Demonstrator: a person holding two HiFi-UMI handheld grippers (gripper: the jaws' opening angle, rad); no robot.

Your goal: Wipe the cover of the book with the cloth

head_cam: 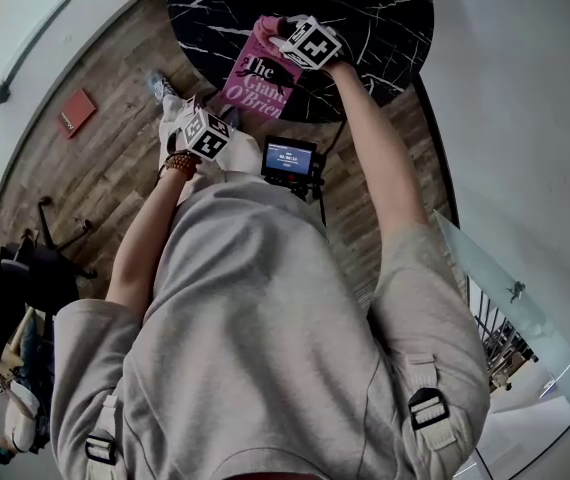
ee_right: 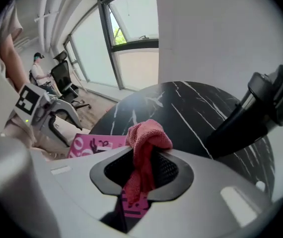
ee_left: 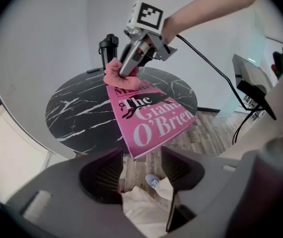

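book (head_cam: 257,83) overhangs the table (head_cam: 390,38) edge; right gripper (ee_left: 127,72) clamps cloth (ee_right: 146,138), left gripper (ee_left: 141,170) gapes empty.

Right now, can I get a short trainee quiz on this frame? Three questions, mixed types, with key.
1. True or false: the left gripper grips the pink book.
2. The right gripper presses the pink cloth on: A) the book's far end B) bare tabletop C) nothing, mid-air.
3. Fill in: the book's near corner juts past the round black table's ____.
Key: 1 false, its jaws stand open and empty; 2 A; 3 edge.
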